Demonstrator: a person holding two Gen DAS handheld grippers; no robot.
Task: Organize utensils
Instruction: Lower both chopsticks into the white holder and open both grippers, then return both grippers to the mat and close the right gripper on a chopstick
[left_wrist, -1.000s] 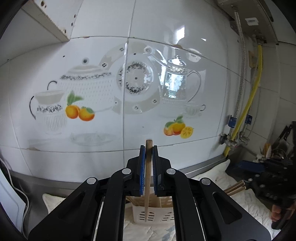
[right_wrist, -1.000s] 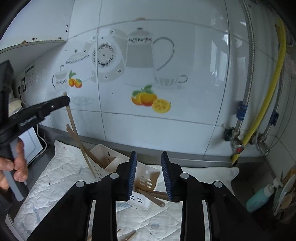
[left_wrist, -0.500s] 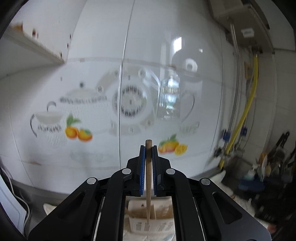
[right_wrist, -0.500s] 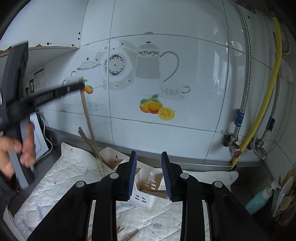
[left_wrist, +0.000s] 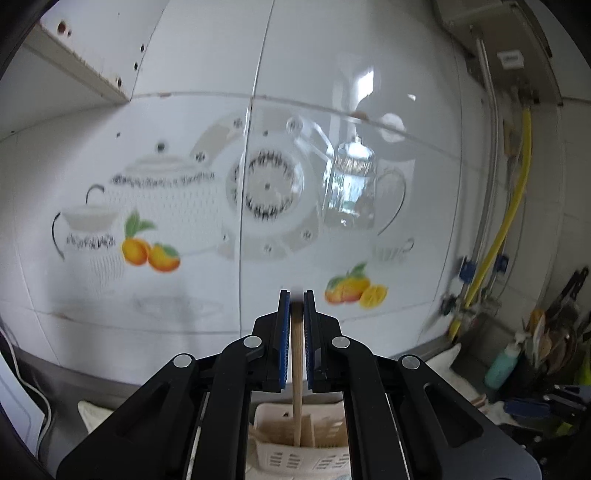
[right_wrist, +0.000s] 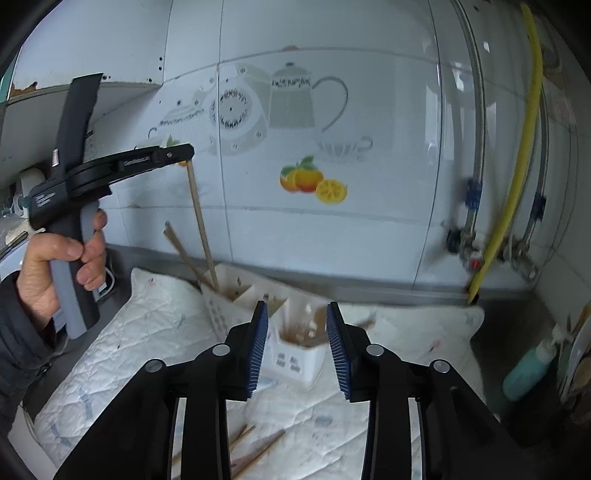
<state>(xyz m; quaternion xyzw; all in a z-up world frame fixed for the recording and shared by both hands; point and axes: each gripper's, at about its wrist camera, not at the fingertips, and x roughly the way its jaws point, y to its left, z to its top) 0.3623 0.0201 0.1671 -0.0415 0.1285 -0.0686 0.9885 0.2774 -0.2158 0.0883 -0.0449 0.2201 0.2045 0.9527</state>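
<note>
Wooden chopstick (left_wrist: 296, 369) clenched in left tongs (left_wrist: 296, 295) above white caddy (right_wrist: 295, 354); right tongs (right_wrist: 297, 317) released (loose chopsticks (right_wrist: 255, 450) below).

A: What do the right tongs (right_wrist: 297, 343) look like?
B: Black arms, silver screws behind ribbed blue pads (right_wrist: 258, 347).
A: And the left tongs (left_wrist: 294, 314)?
B: The same; white lettering, grey trigger behind, bare hand (right_wrist: 55, 266), dark sleeve (right_wrist: 18, 343).

White quilted mat (right_wrist: 155, 332) on the counter, tiled wall with teapot-and-fruit decal (right_wrist: 291, 99), yellow hose (right_wrist: 517, 177), braided metal hose (right_wrist: 476, 122), teal bottle (right_wrist: 528, 369) at right.
</note>
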